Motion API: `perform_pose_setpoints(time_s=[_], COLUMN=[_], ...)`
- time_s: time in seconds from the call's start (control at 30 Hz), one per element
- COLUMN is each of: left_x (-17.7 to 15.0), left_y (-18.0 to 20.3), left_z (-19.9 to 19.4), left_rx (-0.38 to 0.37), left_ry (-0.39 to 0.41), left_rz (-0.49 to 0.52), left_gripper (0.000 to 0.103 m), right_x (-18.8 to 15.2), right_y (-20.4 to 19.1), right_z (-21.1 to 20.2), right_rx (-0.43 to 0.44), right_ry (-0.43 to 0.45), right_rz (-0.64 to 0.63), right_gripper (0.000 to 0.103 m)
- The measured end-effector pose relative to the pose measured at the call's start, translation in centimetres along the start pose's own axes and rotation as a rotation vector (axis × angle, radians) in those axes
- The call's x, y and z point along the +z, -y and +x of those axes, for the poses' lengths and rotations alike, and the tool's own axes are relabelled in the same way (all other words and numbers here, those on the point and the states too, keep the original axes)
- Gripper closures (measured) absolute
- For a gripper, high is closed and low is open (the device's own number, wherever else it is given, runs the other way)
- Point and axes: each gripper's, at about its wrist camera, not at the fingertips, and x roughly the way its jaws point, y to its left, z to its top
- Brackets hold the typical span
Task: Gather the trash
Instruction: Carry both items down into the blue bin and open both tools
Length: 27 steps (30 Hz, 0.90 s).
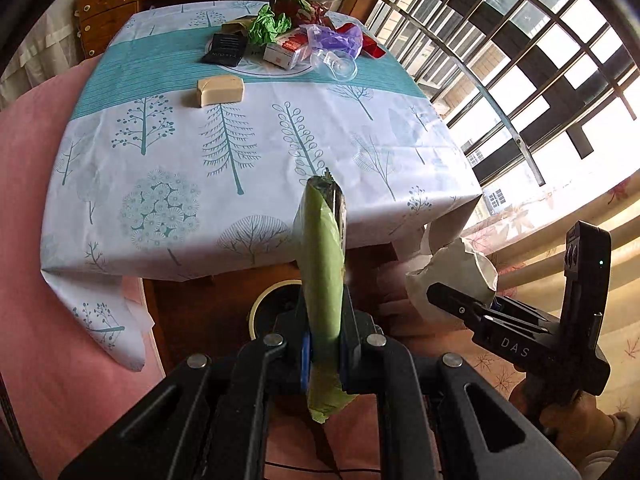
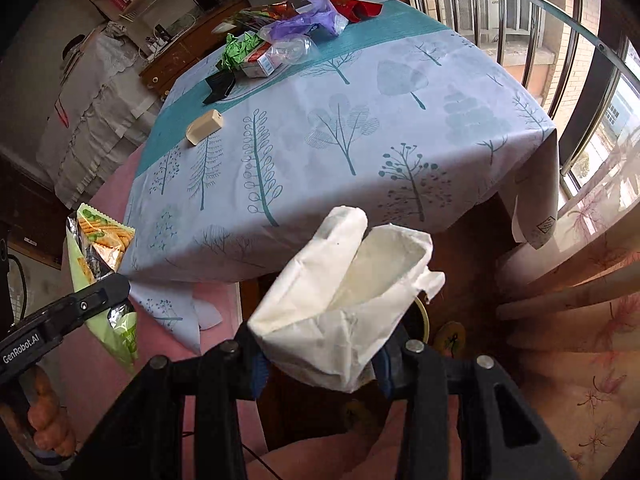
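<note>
Trash: left hand-held gripper (image 1: 324, 344) clamps wrapper (image 1: 322, 280), right (image 2: 320, 364) clamps tissue (image 2: 344, 300), off table edge (image 2: 256, 256).

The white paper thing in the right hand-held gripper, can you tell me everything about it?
The white paper bag is crumpled and soft-looking, thin like tissue, creased, with a torn edge. Its open mouth faces up toward the table, showing a creamy inside. The right hand-held gripper pinches its lower end from both sides. It hangs off the table's near edge, over the floor, touching nothing else.
</note>
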Motion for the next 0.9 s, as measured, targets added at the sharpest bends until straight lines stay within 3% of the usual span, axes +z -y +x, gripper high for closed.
perform_pose_setpoints(time_s=[0.2, 0.33, 0.63, 0.9], left_x=[-4.9, -7.3, -11.5, -13.2], left_y=[1.7, 0.9, -3.3, -5.8], left_z=[5.0, 9.9, 23.9, 33.1], left_rx=[-0.007, 0.006, 0.094, 0.095], left_ry=[-0.128, -0.198, -0.265, -0.294], left_rz=[0.041, 0.021, -0.046, -0.056], left_gripper=[0.095, 0.095, 0.095, 0.094], right_x=[-5.2, -7.7, -11.2, -12.9], right_y=[1.6, 3.1, 8.7, 12.9], right_z=[4.9, 10.1, 24.0, 33.4], right_rx=[-0.046, -0.061, -0.068, -0.076], right_ry=[-0.14, -0.219, -0.311, -0.368], right_rz=[0.013, 0.016, 0.029, 0.021], right_gripper=[0.062, 0.062, 0.061, 0.06])
